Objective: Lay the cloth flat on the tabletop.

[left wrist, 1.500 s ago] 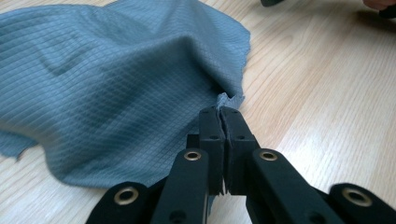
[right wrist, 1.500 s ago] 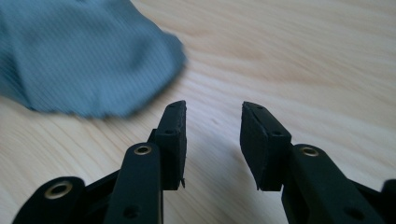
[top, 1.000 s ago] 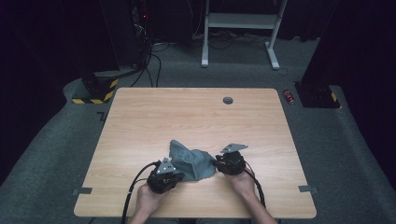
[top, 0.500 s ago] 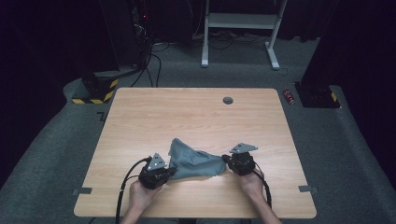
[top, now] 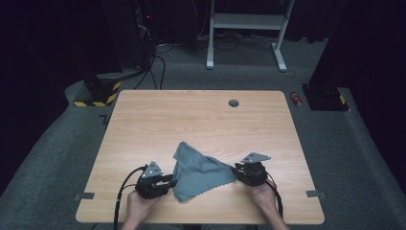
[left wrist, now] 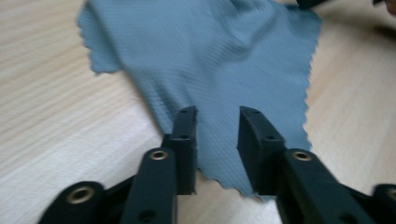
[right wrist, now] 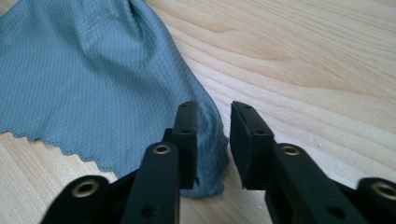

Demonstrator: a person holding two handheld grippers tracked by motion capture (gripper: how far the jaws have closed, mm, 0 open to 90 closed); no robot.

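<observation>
Grey-blue cloth (top: 198, 177) lies spread on the wooden table (top: 201, 120), stretched between both claws. The left gripper (left wrist: 217, 121) and right gripper (right wrist: 214, 116) have just been opening; each straddles a cloth corner without pinching, apparently letting it settle flat.

The cloth (top: 198, 175) lies on the table (top: 201, 120), between both tongs.

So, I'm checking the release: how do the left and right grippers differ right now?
The left gripper sits at the cloth's near scalloped edge; the right gripper sits at its bunched right corner. Cloth lies flat between the left jaws but folded between the right. Both have just been opening, and neither presses on the cloth.
</observation>
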